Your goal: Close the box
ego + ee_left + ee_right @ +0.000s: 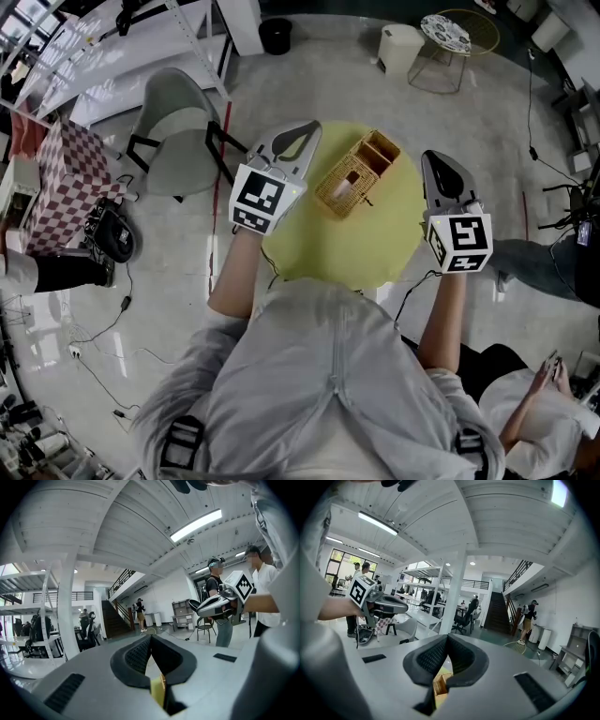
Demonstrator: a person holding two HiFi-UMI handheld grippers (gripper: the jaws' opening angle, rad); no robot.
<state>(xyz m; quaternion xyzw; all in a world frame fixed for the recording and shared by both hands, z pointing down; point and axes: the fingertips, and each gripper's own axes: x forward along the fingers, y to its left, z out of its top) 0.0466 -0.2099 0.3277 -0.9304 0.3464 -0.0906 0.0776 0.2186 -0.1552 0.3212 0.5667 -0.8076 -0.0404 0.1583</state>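
Head view: the woven box (356, 175) sits on the yellow table (394, 239) at my twelve o'clock, with its lid swung open toward one o'clock. My left gripper (306, 133) hovers at the box's nine o'clock and my right gripper (434, 161) at its three o'clock, both clear of it.

Left gripper view: my jaws are pressed together on nothing. A sliver at six o'clock is possibly the box.

Right gripper view: these jaws also meet, empty, with wicker below them at six o'clock.
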